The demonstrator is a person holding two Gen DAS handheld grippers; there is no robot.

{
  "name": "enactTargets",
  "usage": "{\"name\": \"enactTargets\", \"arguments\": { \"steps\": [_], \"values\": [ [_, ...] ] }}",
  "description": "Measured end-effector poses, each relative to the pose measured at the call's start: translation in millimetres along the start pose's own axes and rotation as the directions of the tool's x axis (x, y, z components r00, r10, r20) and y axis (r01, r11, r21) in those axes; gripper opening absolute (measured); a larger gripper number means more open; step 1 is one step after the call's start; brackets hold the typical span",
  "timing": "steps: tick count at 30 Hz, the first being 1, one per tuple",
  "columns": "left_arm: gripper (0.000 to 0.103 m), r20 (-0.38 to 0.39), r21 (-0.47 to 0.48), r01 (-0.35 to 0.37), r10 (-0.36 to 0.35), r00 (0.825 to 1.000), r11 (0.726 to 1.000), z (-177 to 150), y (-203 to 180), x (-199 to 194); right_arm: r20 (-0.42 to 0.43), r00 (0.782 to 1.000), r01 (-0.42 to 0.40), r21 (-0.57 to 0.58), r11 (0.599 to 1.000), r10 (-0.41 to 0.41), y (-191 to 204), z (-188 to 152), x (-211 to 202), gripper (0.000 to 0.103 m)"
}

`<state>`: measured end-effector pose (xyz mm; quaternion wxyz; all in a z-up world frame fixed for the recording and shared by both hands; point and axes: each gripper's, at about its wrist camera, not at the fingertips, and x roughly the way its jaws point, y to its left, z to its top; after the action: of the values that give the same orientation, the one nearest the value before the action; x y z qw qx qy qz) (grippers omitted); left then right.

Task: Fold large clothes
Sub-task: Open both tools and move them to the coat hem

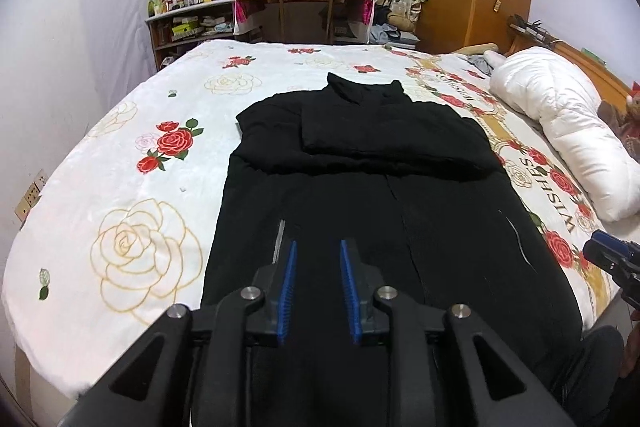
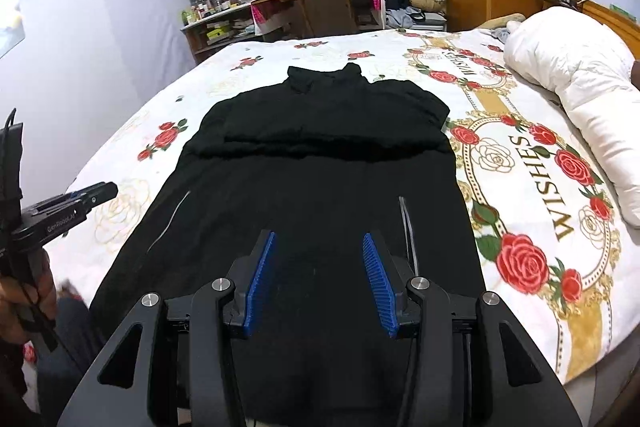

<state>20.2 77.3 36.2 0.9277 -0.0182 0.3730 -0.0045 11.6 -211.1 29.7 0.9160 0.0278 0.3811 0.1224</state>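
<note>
Already partly folded, the black coat [image 1: 360,195] lies lengthwise down the middle of the bed [image 1: 132,155], collar at the far end and hem at the near edge, with both sleeves laid across the chest. The left gripper [image 1: 318,251] hangs over the near left part of the coat with a narrow gap between its blue pads and nothing in that gap. The right gripper [image 2: 319,241] hangs over the near middle-right part, its pads set wider apart and likewise empty.

The likely next move is to take the hem and carry it toward the collar. The main risk is an uneven pick: the cloth is thick and dark, so a gripper could pinch only the top layer and leave the lower one behind, skewing the fold. A hem dragged across the chest could also pull the crossed sleeves out of place. The light cord [image 2: 408,231] beside the right gripper could snag in the pads.

The right wrist view shows the hand [image 2: 24,291] holding the left gripper at the near left, and the whole "WISHES" print on the bedspread. The left wrist view shows the wall sockets [image 1: 32,195] at far left and only the tip of the right gripper at its right edge. A white duvet [image 1: 560,123] lies on the far right of the bed in both.
</note>
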Motion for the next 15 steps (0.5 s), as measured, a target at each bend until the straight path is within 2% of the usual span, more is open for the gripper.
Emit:
{"name": "enactTargets", "arguments": {
  "steps": [4, 8, 15],
  "values": [
    [0.028, 0.019, 0.002, 0.002, -0.002, 1.000, 1.000, -9.7, -4.7, -15.1, 0.012, 1.000, -0.009, 0.014, 1.000, 0.009, -4.2, -15.4, -14.9, 0.058],
    [0.033, 0.028, -0.002, 0.005, -0.005, 1.000, 1.000, -18.2, -6.0, -22.0, 0.012, 1.000, -0.004, 0.015, 1.000, 0.004, -7.9, -29.1, -24.7, 0.058],
    [0.033, 0.016, -0.002, -0.003, 0.003, 1.000, 1.000, -34.5, -1.2, -23.0, -0.018, 1.000, 0.006, 0.050, 0.999, -0.005, -20.2, -51.0, -25.9, 0.058]
  ]
}}
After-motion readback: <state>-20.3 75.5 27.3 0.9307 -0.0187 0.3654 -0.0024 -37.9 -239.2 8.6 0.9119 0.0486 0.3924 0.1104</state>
